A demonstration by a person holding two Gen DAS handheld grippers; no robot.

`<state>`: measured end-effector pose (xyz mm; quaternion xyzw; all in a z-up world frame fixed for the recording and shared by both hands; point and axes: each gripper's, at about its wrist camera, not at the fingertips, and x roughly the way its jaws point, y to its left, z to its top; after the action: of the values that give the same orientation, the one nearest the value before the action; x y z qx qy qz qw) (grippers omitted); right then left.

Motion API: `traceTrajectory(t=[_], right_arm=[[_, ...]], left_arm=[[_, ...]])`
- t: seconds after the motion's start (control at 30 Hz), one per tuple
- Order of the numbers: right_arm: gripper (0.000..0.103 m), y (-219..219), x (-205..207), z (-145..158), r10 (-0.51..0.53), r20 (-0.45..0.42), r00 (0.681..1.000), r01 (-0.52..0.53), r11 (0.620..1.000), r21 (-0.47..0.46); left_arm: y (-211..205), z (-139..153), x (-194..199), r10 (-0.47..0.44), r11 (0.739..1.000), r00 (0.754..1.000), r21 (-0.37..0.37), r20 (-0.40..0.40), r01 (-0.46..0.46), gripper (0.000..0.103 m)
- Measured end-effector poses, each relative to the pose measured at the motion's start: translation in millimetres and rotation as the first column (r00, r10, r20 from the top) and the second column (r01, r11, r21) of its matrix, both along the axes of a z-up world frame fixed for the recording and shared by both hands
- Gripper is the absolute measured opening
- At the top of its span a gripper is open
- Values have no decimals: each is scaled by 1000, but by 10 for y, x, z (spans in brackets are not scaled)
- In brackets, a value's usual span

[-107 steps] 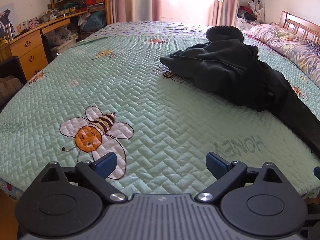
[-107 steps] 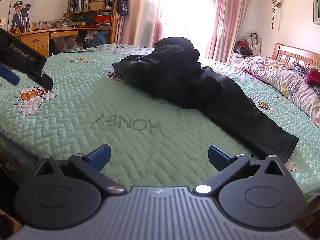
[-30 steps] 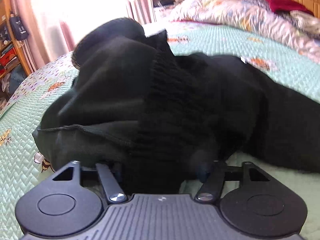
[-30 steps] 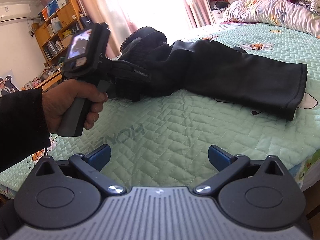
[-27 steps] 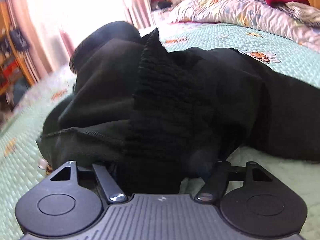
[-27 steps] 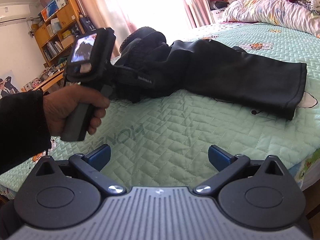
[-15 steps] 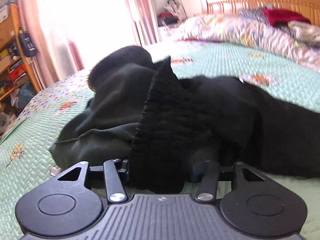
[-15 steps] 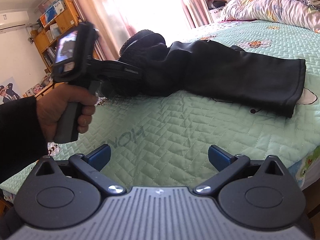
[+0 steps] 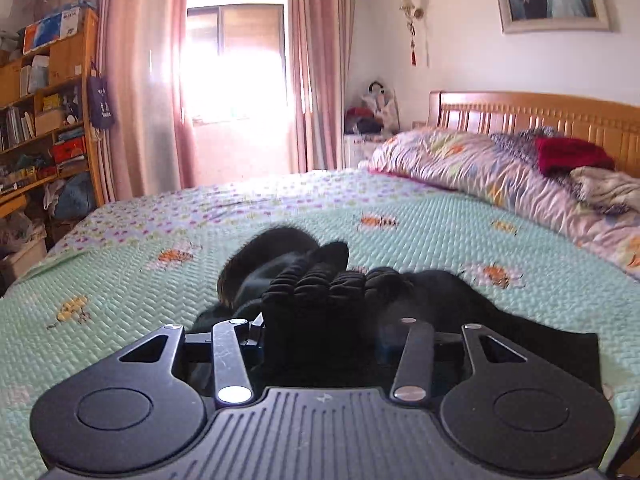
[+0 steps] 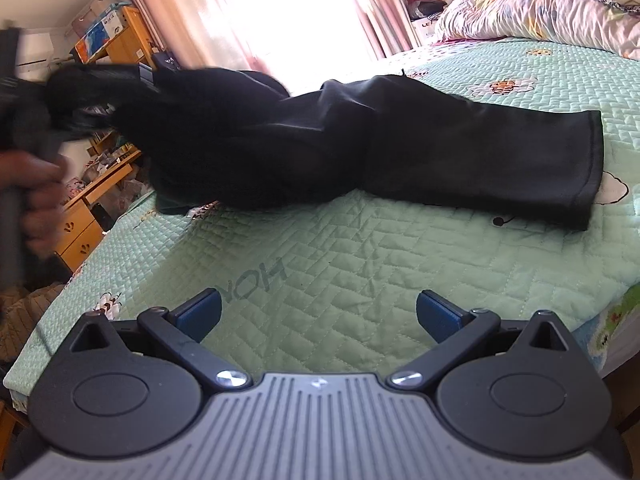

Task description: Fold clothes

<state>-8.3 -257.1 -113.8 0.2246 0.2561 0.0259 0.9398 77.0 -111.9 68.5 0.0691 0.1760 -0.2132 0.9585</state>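
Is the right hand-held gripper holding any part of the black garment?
No, the right hand-held gripper is open over bare green bedspread, short of the black garment.

The trousers [image 10: 400, 148] lie across the bedspread [image 10: 360, 264], pillows [image 9: 480, 172] behind by the headboard [image 9: 540, 114].

Black trousers [image 10: 400, 148] on green quilt [image 10: 360, 256] (one end lifted); right gripper [image 10: 318, 314] fingers apart
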Motion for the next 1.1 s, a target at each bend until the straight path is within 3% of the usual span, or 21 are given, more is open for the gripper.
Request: traceTrajectory(t=[0.3,0.4,0.47,0.53,0.6,0.7,1.1], right_arm=[[103,31,-20,2,-7,-3,1000,7,1000,-23],[103,72,-10,8,2,-5,1000,-2,999,-34],[103,117,1,14,14,-9,1000,-15,999,-48],[103,181,3,13,31,-16,999,-32,997,-74],[103,246,-5,16,46,-21,999,-49,993,-110],[103,309,-36,26,60,-22,998,-62,986,-155],[103,434,11,57,75,-38,996,-82,974,-209]], left_arm=[[759,552,-705,42,999,998,-13,46,-42,51],[939,358,-706,130,990,991,45,17,-130,57],[993,120,-695,169,977,985,130,11,-169,60],[1054,-121,-692,191,967,981,176,-29,-183,70],[1161,-291,-750,201,970,976,156,-77,-187,77],[1285,-403,-865,202,975,972,117,-119,-189,78],[1284,-431,-1042,153,983,982,118,-112,-140,84]])
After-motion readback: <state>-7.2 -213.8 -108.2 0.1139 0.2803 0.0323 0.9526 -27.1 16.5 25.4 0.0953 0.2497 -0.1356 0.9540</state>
